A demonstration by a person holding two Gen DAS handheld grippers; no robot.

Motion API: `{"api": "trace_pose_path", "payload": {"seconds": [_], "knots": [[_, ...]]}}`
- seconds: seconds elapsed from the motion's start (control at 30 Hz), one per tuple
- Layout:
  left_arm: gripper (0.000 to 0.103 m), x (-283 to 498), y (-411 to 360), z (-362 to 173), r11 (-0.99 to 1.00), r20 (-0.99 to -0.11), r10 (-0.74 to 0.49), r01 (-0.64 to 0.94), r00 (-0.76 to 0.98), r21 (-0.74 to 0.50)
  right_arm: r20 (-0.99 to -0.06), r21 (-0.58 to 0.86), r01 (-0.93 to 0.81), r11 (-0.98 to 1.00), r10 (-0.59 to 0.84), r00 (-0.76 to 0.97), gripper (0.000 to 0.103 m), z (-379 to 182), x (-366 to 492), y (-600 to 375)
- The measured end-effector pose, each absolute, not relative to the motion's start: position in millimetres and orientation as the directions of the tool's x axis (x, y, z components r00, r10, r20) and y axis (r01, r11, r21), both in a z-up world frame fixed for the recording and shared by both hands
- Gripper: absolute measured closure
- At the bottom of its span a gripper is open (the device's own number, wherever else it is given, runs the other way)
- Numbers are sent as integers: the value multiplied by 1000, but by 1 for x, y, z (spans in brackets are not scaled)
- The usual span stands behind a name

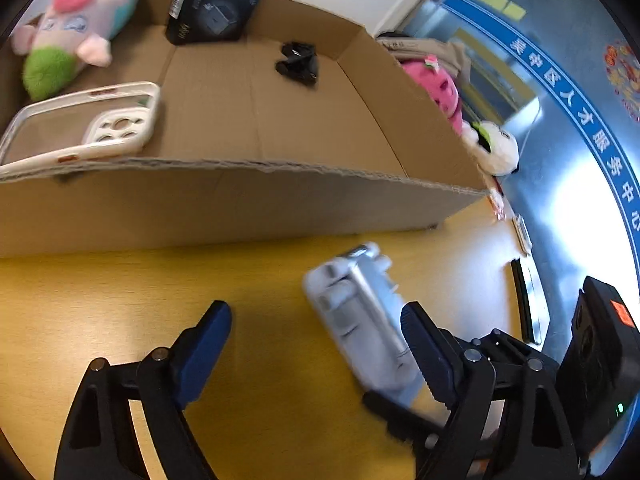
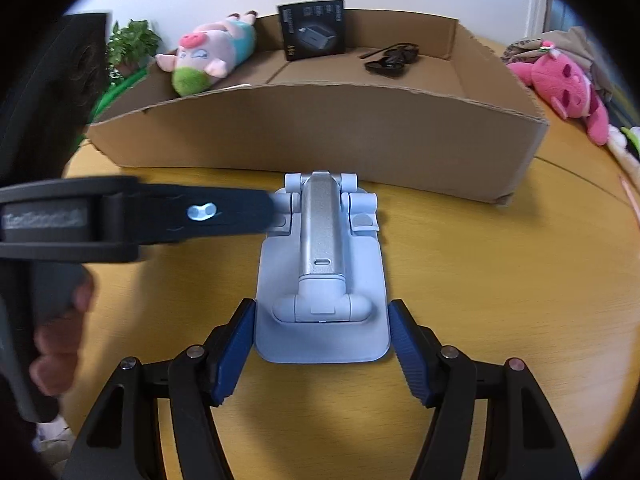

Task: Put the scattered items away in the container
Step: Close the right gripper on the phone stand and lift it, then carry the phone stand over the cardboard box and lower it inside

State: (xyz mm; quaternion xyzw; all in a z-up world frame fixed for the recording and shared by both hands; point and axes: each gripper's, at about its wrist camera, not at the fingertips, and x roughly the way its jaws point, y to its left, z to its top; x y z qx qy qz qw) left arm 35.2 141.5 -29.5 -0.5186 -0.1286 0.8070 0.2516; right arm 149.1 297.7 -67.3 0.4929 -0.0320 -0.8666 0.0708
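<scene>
A folded white and silver phone stand (image 2: 322, 276) lies flat on the yellow table in front of a shallow cardboard box (image 2: 320, 136). My right gripper (image 2: 321, 348) is open, its blue fingers on either side of the stand's near end. My left gripper (image 1: 316, 356) is open and empty; the stand (image 1: 360, 312) lies by its right finger. In the right wrist view the left gripper's finger (image 2: 200, 214) reaches in from the left and touches the stand's far left corner. The box (image 1: 240, 208) holds a plush pig (image 1: 68, 36), a black packet (image 1: 212, 8), a phone case (image 1: 80, 128) and a small black item (image 1: 298, 64).
A pink plush (image 2: 568, 88) and a white plush (image 1: 496, 148) lie on the table right of the box. A green plant (image 2: 130, 46) stands behind the box at the left. The table edge curves close at the right (image 1: 516, 264).
</scene>
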Motion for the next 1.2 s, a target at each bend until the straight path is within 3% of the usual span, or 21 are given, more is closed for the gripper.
{"api": "trace_pose_path", "payload": {"seconds": [0.1,0.23,0.53,0.87,1.03,1.2], "knots": [[21,36,151,-28,-837,-776,541,-298,-325,-458,-840,158,113,-981,-194,-507,38,-66,150,291],[40,34,154,-28,-867,-804,486,-306,-342,-394,-828,183,138,-973,-228,-513,38,-65,152,281],[41,37,138,-24,-864,-797,495,-295,-345,-408,-820,188,158,-969,-243,-518,38,-61,150,274],[42,42,128,35,-867,-755,488,-342,-439,-362,-757,167,192,-967,-250,-604,39,-17,151,267],[56,30,120,78,-838,-703,538,-385,-466,-386,-718,179,194,-964,-263,-644,39,11,142,274],[56,18,121,110,-826,-673,555,-424,-489,-372,-676,154,195,-969,-247,-694,39,39,133,276]]}}
